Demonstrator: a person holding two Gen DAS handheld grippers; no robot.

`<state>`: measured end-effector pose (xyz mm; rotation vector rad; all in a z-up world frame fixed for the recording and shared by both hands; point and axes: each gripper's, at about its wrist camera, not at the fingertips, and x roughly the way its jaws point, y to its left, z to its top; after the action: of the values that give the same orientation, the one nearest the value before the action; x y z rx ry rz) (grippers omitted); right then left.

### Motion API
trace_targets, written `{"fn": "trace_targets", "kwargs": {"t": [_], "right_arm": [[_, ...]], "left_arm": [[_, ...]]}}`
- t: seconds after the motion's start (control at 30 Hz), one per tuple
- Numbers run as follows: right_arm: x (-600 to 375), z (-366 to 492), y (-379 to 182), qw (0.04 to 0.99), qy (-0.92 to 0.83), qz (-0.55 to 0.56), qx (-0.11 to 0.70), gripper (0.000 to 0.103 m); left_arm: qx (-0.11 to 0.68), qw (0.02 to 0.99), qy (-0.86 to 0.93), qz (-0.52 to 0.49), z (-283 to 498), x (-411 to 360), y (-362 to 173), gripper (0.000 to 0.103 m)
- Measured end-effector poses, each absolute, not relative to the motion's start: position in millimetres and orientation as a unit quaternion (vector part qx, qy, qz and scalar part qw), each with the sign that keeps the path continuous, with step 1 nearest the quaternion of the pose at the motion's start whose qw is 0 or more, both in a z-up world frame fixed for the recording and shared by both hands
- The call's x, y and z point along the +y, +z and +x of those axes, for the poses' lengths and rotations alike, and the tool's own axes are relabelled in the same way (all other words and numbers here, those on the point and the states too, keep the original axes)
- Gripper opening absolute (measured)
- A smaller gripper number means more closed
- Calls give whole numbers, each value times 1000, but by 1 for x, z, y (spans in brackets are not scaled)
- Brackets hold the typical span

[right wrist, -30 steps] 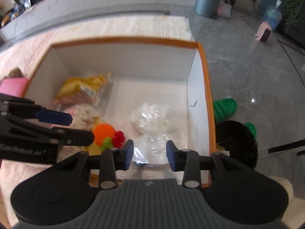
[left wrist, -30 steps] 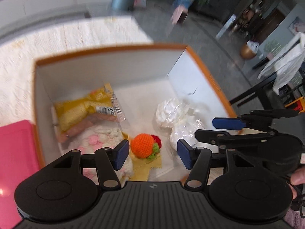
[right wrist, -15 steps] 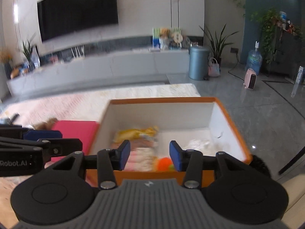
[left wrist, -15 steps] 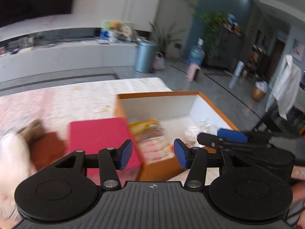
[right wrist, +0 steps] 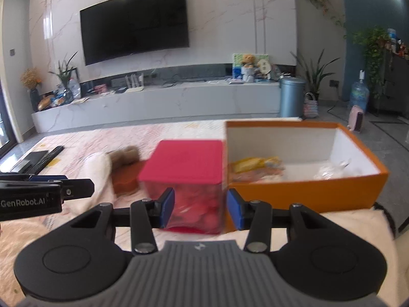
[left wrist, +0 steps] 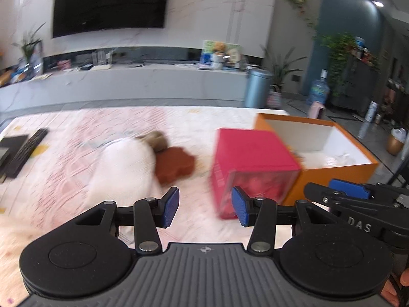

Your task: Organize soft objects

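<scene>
My left gripper (left wrist: 205, 208) is open and empty above a pink patterned cover (left wrist: 76, 153). Ahead of it lie a white plush (left wrist: 122, 171) with a brown fluffy part (left wrist: 156, 140) and a rust-brown soft piece (left wrist: 176, 163). To their right stands a red lidded box (left wrist: 253, 148) against an orange box (left wrist: 332, 176). My right gripper (right wrist: 200, 211) is open too, with nothing between its pads, facing the red lidded box (right wrist: 184, 161). The orange box (right wrist: 306, 194) holds a yellow packet (right wrist: 253, 165) and a clear plastic bag (right wrist: 332, 171). Each gripper shows in the other's view: right gripper (left wrist: 329, 189), left gripper (right wrist: 64, 186).
A black remote (left wrist: 28, 151) and a dark flat thing (left wrist: 10, 145) lie at the cover's far left. Beyond are a long grey cabinet (right wrist: 179, 102), a wall screen and a blue-grey bin (right wrist: 291, 97). Grey floor lies to the right of the orange box.
Both grippers have pulled back from over the orange box and swung left and up; the box interior filled the views before, now the plush, red box and room show. Left jaws narrowed slightly.
</scene>
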<state>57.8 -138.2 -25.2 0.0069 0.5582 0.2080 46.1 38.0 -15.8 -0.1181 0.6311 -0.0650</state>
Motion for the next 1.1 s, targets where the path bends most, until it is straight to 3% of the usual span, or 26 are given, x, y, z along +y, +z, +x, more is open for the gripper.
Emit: {"fn": "trace_targets", "kwargs": {"t": [0.43, 0.7, 1.03, 1.1], "right_arm": [[-52, 59, -41, 940, 174, -77, 283, 43], [0, 89, -47, 925, 206, -147, 285, 24], [34, 143, -58, 907, 220, -217, 287, 17], [34, 157, -62, 901, 225, -220, 298, 7]], "left_arm": [[324, 941, 8, -97, 42, 115, -35, 56], [335, 931, 5, -147, 61, 157, -45, 56], [338, 920, -8, -197, 100, 182, -59, 61], [343, 919, -18, -196, 110, 177, -63, 62]]}}
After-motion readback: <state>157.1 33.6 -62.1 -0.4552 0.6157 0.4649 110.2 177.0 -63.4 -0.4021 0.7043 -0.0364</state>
